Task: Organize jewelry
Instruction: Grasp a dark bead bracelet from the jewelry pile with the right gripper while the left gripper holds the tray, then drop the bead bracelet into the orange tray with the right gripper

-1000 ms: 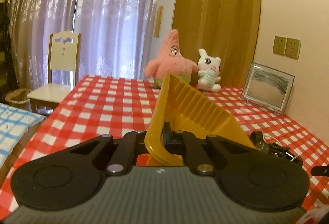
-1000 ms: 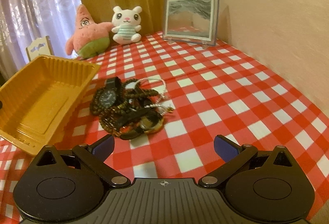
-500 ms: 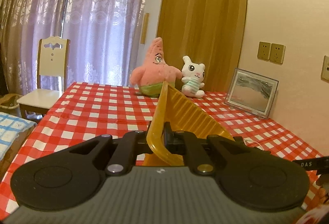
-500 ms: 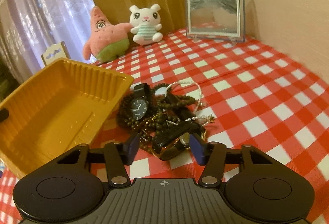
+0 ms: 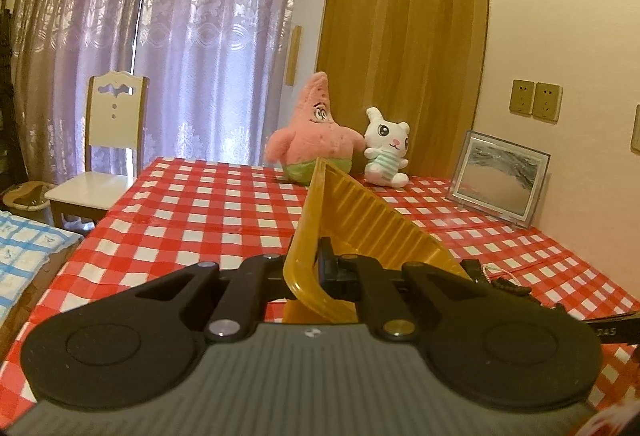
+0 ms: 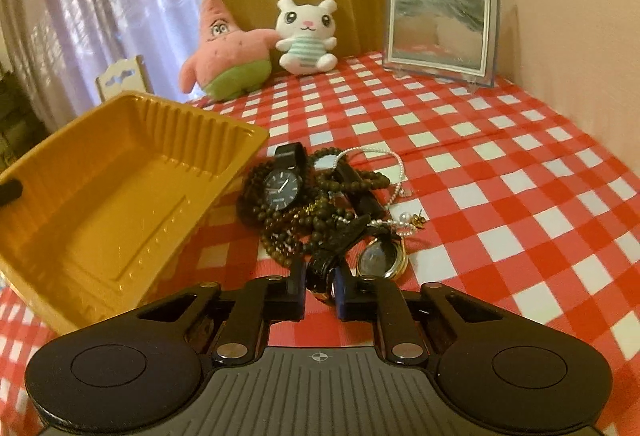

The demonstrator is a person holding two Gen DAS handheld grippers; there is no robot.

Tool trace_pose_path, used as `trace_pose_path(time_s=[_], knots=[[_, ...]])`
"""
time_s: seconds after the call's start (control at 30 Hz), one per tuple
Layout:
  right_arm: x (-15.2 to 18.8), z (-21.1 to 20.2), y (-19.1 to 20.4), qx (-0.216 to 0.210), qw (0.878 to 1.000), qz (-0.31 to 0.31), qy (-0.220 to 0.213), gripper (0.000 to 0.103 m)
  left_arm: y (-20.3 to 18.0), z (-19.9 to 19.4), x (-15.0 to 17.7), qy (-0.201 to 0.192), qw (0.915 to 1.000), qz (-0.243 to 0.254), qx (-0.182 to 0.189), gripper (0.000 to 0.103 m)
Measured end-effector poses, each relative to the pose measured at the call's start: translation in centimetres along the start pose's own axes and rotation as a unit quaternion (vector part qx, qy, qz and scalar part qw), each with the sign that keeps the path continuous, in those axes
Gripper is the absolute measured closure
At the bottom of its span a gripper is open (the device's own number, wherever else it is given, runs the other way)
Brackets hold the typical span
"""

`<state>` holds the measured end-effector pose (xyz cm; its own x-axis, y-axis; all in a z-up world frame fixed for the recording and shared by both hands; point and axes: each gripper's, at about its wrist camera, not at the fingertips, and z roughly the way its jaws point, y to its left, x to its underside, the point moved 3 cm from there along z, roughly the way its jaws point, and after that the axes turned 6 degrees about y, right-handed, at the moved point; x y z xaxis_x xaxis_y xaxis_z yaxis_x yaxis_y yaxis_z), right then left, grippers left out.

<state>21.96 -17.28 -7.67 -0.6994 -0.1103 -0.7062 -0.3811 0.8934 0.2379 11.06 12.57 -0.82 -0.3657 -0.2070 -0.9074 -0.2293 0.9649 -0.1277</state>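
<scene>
Since a second ago the right gripper (image 6: 320, 292) has gone from spread wide over bare tablecloth to nearly closed at the near edge of the jewelry pile (image 6: 320, 204), its jaws having just been closing, with a dark watch strap (image 6: 322, 270) now between the blue pads (image 6: 298, 284); the left gripper (image 5: 318, 268) has kept its clamp on the yellow tray (image 5: 360, 220) throughout. From the left wrist view, the gripper points a little below level across the checked tablecloth (image 5: 192, 208), jaws pressed together on the tray's near rim, so the tray rises tilted ahead of it with its ribbed wall showing. Beyond stand a pink star plush (image 5: 314, 134), a white bunny plush (image 5: 386, 148) and a picture frame (image 5: 500, 178) against the wall, with a white chair (image 5: 108, 140) at the far left side of the table. From the right wrist view, the gripper tips down more steeply toward the pile, its pads squeezing the strap of a gold-rimmed watch (image 6: 382, 256) at the near end of the heap. The pile, holding a black-faced watch (image 6: 282, 188), dark bead strands and a pearl strand (image 6: 394, 172), lies on the cloth just beside the tray (image 6: 120, 192), whose far corner overhangs it. The tray's inside is bare, and a dark fingertip (image 6: 10, 190) of the left gripper shows at its left rim.
</scene>
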Motion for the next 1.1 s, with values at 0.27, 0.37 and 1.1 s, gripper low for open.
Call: trace_pose_path(time_s=[0.27, 0.37, 1.1], knots=[[-0.5, -1.7, 1.6, -0.004, 0.999, -0.036, -0.013, 0.091, 0.8, -1.1, 0.7, 0.004, 0.9999, -0.007, -0.013, 0.097], [-1.3, -2.8, 3.4, -0.027, 0.997, -0.060, -0.032, 0.091, 1.0, -1.4, 0.8, 0.004, 0.9998, -0.007, -0.017, 0.097], [-0.3, 1.7, 14.6, -0.164, 0.964, -0.207, -0.004, 0.083, 1.6, -2.4, 2.0, 0.010, 0.9991, -0.018, -0.036, 0.096]])
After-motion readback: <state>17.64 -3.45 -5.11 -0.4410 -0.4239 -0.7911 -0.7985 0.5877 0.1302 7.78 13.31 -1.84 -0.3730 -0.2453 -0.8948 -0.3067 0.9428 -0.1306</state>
